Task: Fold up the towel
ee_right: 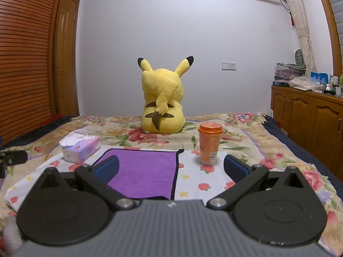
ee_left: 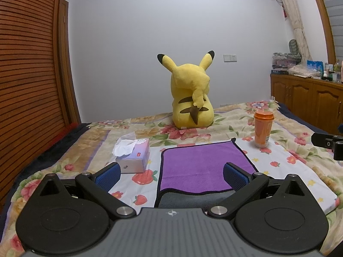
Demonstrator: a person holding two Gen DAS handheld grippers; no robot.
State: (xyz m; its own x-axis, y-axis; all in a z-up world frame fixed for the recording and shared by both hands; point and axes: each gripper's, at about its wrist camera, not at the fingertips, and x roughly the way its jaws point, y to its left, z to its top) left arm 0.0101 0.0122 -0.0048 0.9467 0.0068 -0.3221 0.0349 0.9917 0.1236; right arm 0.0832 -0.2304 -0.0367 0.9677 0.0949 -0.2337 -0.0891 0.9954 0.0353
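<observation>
Apparently one fold is done: purple microfibre towel (ee_left: 203, 167) lies doubled on the bed (ee_left: 300, 156); further folds remain. Left gripper (ee_left: 171, 174) and right gripper (ee_right: 171, 167) jaws released, empty.

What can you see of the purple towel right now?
The purple towel is a plush, microfibre-looking cloth with dark edging. It lies flat on the white fruit-print sheet on the bed. In the left wrist view its near edge is turned over, showing a grey underside. The tissue box sits off its left side and the orange cup past its far right corner, both apart from it. Both tools are open, and neither the left tool nor the right tool grips it.
</observation>
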